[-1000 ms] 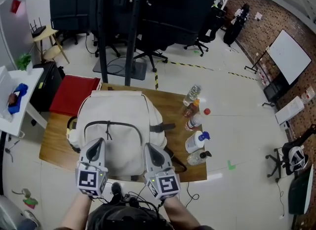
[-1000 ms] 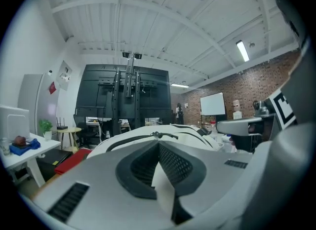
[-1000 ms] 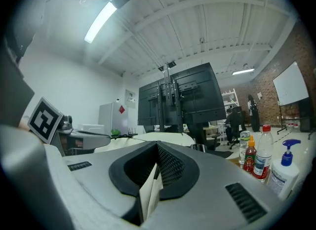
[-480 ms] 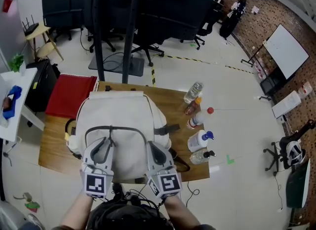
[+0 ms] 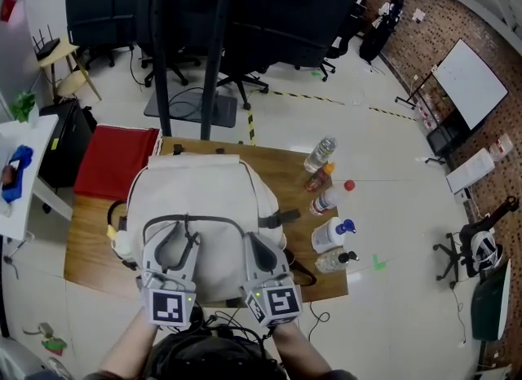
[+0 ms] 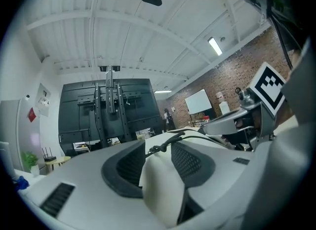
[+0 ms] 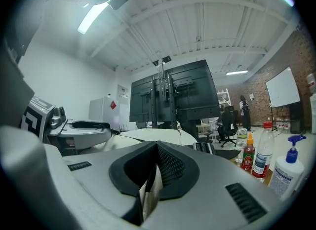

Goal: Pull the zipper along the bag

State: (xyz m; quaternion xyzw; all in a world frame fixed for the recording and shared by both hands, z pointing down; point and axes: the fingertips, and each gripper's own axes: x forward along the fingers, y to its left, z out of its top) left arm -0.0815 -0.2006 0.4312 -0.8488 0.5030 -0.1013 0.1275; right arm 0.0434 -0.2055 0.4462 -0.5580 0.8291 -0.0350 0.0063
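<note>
bag (image 5: 204, 195) reaches near edge of table (image 5: 86, 244) (bottles (image 5: 329, 234) crowd its right).

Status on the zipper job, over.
Left gripper just opened, cream fabric backpack fold loose between jaws. Right gripper shut on backpack fabric. Dark zipper unblocked; bottles stand aside.
</note>
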